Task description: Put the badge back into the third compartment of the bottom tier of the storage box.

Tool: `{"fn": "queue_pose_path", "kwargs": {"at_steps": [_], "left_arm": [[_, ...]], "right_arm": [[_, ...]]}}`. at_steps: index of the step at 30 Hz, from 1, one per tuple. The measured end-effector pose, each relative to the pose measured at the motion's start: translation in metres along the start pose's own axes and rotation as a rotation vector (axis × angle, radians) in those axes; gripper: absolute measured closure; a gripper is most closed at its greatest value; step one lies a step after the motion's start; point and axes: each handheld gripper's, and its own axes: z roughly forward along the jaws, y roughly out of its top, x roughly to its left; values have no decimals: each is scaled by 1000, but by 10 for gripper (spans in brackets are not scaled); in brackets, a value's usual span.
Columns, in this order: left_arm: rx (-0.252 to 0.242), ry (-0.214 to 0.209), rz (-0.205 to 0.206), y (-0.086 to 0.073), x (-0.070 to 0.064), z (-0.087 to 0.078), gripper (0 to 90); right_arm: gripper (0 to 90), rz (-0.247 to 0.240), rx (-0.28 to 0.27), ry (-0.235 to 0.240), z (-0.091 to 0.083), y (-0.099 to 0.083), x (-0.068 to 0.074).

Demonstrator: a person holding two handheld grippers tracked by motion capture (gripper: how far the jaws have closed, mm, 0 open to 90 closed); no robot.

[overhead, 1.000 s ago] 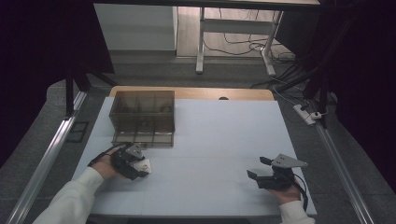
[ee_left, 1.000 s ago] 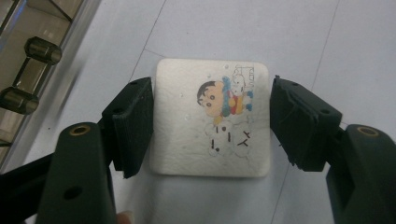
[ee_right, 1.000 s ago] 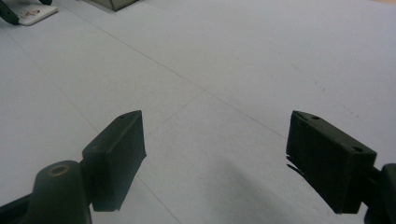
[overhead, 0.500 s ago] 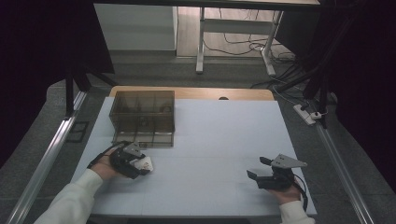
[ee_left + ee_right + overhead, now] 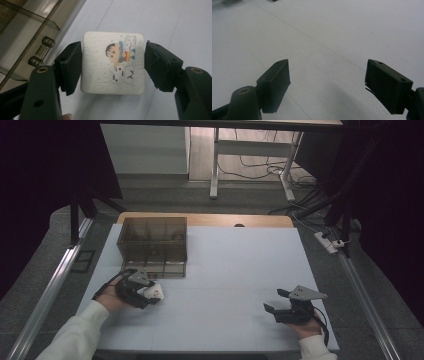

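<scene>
While my left gripper [image 5: 113, 67] has its fingers clamped on the white square cartoon-printed block [image 5: 113, 65] beside the smoked-plastic compartment box [image 5: 153, 246], my right gripper's [image 5: 327, 86] fingers stand apart over the white desk [image 5: 235, 270].

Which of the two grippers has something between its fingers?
The left gripper: a white square packet with a cartoon print sits between its fingers. The right gripper is open over bare table.

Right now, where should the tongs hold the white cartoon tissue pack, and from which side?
Grip the white cartoon tissue pack across its two short side edges, coming from the person's side, as the left tongs stand. The pack is squarish and flat, its sides straight; both pads flank them.
</scene>
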Motion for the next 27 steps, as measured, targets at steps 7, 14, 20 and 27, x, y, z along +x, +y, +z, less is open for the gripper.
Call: {"fn": "queue_pose_path", "kwargs": {"at_steps": [7, 14, 20, 27], "left_arm": [[-19, 8, -7, 3, 1, -1, 326], [-28, 20, 3, 10, 2, -3, 326], [-44, 28, 13, 17, 3, -7, 326], [-52, 37, 26, 26, 5, -9, 326]], "right_arm": [[197, -2, -11, 10, 0, 0, 0], [193, 17, -18, 25, 0, 0, -1], [193, 32, -30, 32, -2, -1, -4], [193, 23, -18, 32, 0, -1, -3]]}}
